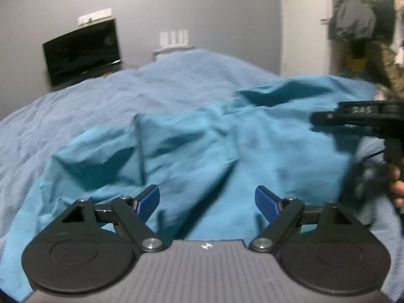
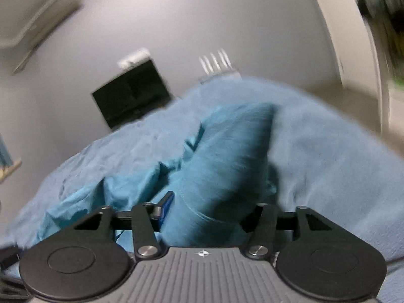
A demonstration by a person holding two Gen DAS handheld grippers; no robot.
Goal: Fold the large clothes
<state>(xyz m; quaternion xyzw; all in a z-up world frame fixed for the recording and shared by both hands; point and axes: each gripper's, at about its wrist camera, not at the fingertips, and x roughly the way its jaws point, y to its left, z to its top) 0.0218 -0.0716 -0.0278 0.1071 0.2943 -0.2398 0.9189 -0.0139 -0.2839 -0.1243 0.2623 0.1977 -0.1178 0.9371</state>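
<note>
1. Left gripper (image 1: 207,203): blue pads spread wide, nothing between them, hovering over crumpled teal cloth garment (image 1: 202,146).
2. Right gripper (image 2: 214,212): jaws partly closed around a raised fold of it; grip unclear.
3. Garment lies on light-blue bedsheet (image 1: 101,96).

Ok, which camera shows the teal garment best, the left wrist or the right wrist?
The left wrist view: the teal garment lies spread and rumpled across the bed sheet. The right wrist view shows only a blurred bunch of it between the right gripper's jaws.
</note>
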